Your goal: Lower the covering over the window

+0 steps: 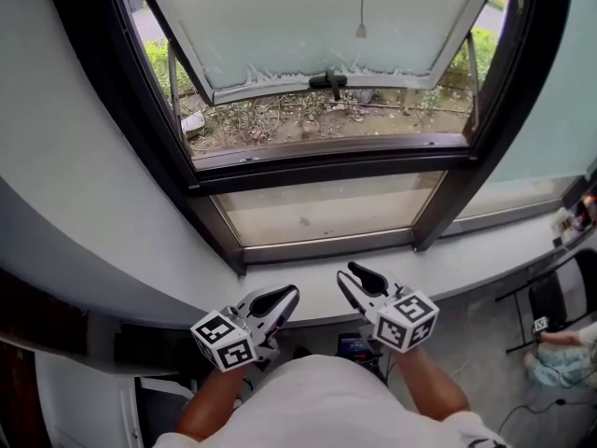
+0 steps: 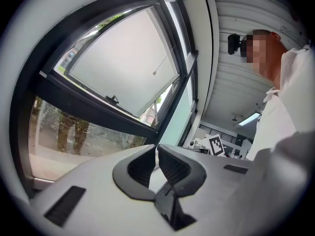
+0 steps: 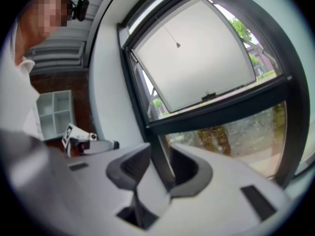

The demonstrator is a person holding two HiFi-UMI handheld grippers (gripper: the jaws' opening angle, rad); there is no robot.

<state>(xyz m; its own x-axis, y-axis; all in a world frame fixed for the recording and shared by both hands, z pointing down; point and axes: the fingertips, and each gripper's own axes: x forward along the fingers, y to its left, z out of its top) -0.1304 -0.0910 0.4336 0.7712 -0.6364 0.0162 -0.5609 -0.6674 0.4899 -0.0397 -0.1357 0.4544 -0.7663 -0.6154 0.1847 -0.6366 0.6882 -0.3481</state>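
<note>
High above the sill (image 1: 485, 261), the pull cord (image 1: 361, 28) hangs vertical, nearer my right tongs (image 1: 347, 275) (parted, empty) than my left tongs (image 1: 291, 294) (clenched, empty).

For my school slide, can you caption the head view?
Left gripper and right gripper held low by the sill, under a tilted-open window with a pull cord hanging.

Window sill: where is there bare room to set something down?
The window sill is bare under the lower pane and rightward, along the dark window frame. Only its far right end, with small items, is crowded.
</note>
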